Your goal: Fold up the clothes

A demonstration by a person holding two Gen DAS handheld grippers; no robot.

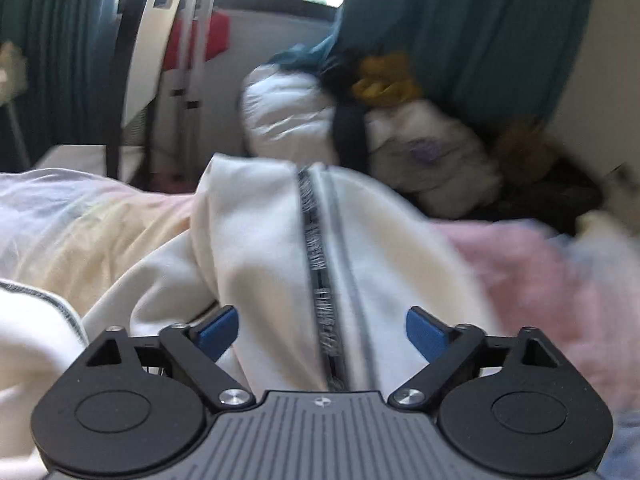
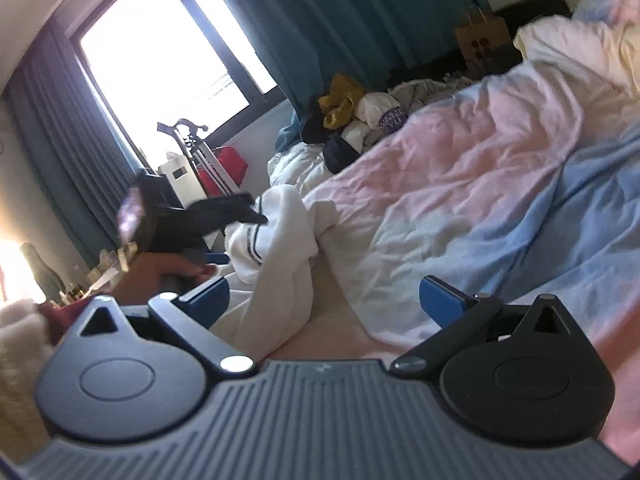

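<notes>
A white garment (image 1: 272,248) with a dark striped band lies bunched on the bed. In the left wrist view a raised fold of it runs between the blue pads of my left gripper (image 1: 322,332), which stand apart without pressing on it. The right wrist view shows the same garment (image 2: 280,240) left of centre. There a hand (image 2: 160,272) holds the left gripper (image 2: 218,258) against the garment's far side. My right gripper (image 2: 324,300) is open just above the bed, with one end of the garment beside its left finger (image 2: 208,300).
A pink, white and blue quilt (image 2: 460,184) covers the bed. Loose clothes (image 2: 360,120) are piled at its far end, seen also as a clothes heap (image 1: 380,128). Beyond stand teal curtains (image 2: 340,20), a window, a metal stand (image 2: 192,148) and a paper bag (image 2: 482,44).
</notes>
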